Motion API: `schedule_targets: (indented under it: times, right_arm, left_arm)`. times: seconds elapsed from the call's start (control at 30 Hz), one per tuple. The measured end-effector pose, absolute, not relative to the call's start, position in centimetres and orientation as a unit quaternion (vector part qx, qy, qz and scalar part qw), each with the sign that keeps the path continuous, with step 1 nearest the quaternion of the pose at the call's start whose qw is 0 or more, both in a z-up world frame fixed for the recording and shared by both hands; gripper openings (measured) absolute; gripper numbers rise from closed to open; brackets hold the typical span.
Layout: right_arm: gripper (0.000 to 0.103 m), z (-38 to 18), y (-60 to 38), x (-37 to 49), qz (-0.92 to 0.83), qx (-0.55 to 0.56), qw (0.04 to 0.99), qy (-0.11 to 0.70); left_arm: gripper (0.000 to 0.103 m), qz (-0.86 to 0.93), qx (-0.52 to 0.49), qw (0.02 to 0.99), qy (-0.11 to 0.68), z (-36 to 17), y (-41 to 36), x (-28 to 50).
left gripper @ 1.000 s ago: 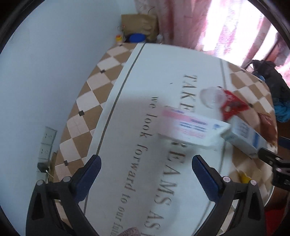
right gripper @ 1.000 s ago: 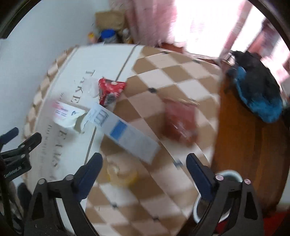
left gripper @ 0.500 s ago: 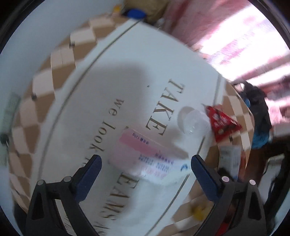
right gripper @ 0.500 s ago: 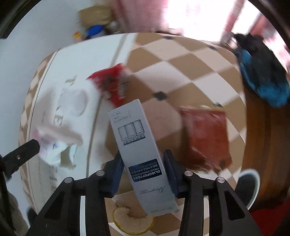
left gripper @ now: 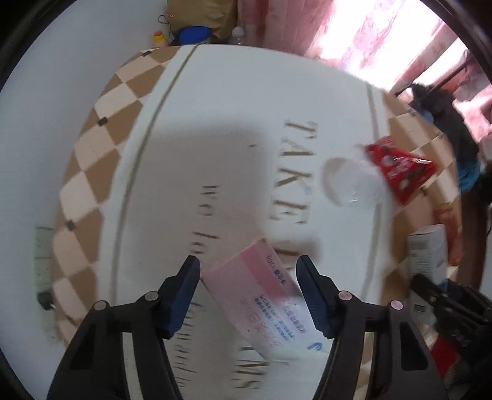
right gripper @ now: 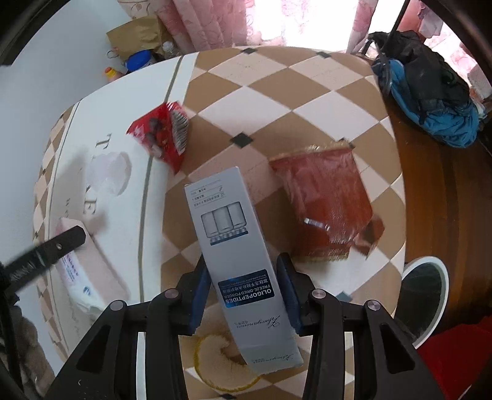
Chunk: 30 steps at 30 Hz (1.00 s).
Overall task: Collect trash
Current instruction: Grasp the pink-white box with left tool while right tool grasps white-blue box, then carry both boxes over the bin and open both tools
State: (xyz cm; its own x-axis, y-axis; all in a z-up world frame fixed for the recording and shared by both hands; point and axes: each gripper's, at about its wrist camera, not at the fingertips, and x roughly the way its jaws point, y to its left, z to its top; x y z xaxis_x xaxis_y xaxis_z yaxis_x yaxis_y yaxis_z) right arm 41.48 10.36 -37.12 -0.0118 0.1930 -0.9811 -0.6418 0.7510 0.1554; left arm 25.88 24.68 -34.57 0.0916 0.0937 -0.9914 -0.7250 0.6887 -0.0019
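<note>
My right gripper [right gripper: 244, 292] is shut on a tall grey-blue carton [right gripper: 236, 252] and holds it above the table. My left gripper [left gripper: 249, 292] has its jaws half closed around a pink and white box [left gripper: 261, 298]; the left finger touches it, the right one stands close. That box also shows in the right wrist view [right gripper: 89, 270]. A red snack wrapper [left gripper: 399, 166] [right gripper: 160, 135], a clear plastic lid [left gripper: 353, 181] [right gripper: 110, 175], a red-brown packet [right gripper: 326, 209] and a yellow peel [right gripper: 221, 363] lie on the table.
The table has a white cloth with lettering [left gripper: 215, 123] and brown checks [right gripper: 276, 92]. A white-rimmed bin [right gripper: 424, 295] stands low right. A black and blue bag [right gripper: 430, 86] lies at the far right. A paper bag [left gripper: 203, 12] and jars stand by the wall.
My left gripper has come down over the pink box and its jaws have narrowed around it. My right gripper has closed on the grey-blue carton and lifted it.
</note>
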Motion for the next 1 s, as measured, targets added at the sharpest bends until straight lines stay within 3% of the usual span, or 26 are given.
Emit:
schedule_targets:
  times: [0.13,0.4,0.53,0.73,1.0]
  right_arm:
    - [0.057,-37.0,10.7,40.6,0.336,-0.168,0.659,0.651]
    - [0.057,-36.2,12.2,39.2,0.336,-0.199,0.674,0.627]
    - [0.057,-36.7,12.7,39.4,0.319,-0.221,0.682,0.619]
    - [0.041,-37.1,12.5,38.6,0.303,-0.247,0.693,0.606]
    - [0.04,-34.0,10.4,38.0,0.316,-0.218,0.73,0.565]
  left_arm:
    - [0.061,0.284,-0.314,0.663,0.617,-35.9,26.0,24.5]
    - [0.062,0.291,-0.389,0.655,0.579,-36.0,23.1,21.7]
    - [0.054,0.323,-0.372,0.659,0.568,-35.8,22.4,21.3]
    - [0.05,0.342,-0.326,0.681,0.56,-34.4,21.2,22.2]
    - [0.049,0.368,-0.238,0.733,0.521,-29.6,20.1,21.9]
